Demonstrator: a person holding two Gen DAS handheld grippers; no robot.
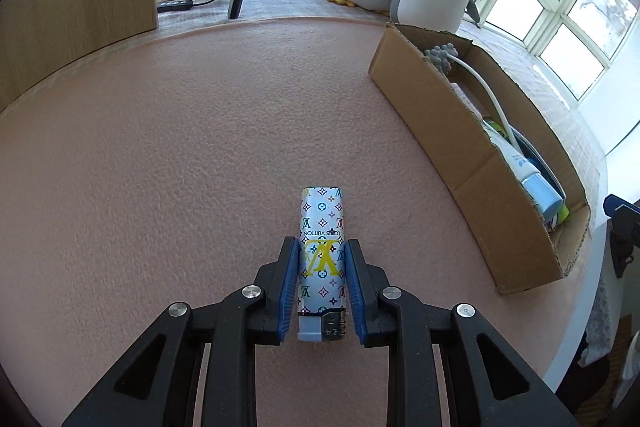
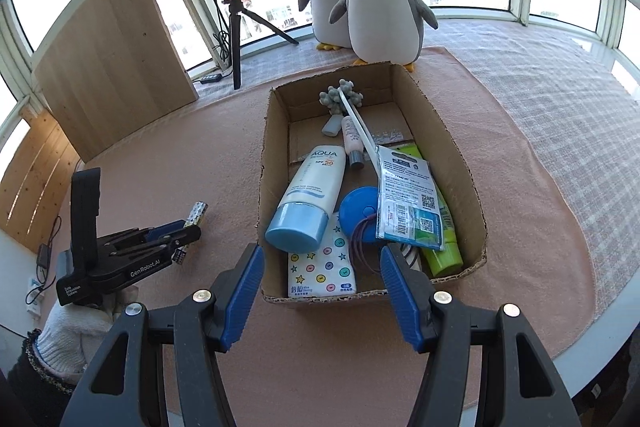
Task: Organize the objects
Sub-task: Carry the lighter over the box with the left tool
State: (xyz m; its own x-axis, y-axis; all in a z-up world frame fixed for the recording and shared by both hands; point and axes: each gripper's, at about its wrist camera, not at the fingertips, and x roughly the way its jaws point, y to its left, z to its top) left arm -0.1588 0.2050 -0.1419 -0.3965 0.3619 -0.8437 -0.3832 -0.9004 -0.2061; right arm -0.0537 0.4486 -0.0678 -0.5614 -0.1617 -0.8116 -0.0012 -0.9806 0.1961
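A slim lighter (image 1: 322,227) with a colourful monogram print sits between the blue pads of my left gripper (image 1: 321,243), which is shut on it just above the pink mat (image 1: 180,147). The right wrist view shows that left gripper (image 2: 191,227) and the lighter (image 2: 197,211) left of the cardboard box (image 2: 276,131). My right gripper (image 2: 322,267) hangs open over the box's near edge, holding nothing. Inside the box lie a sunscreen tube (image 2: 312,187), a tissue pack (image 2: 322,269), a blue round case (image 2: 358,209), a carded package (image 2: 408,195), a green tube (image 2: 442,251) and a white-handled massager (image 2: 342,95).
In the left wrist view the box (image 1: 460,131) stands to the right of the lighter. Two plush penguins (image 2: 380,7) sit behind the box. A ring light on a tripod (image 2: 236,39) and a wooden board (image 2: 112,67) stand at the back left. A gloved hand (image 2: 72,335) holds the left gripper.
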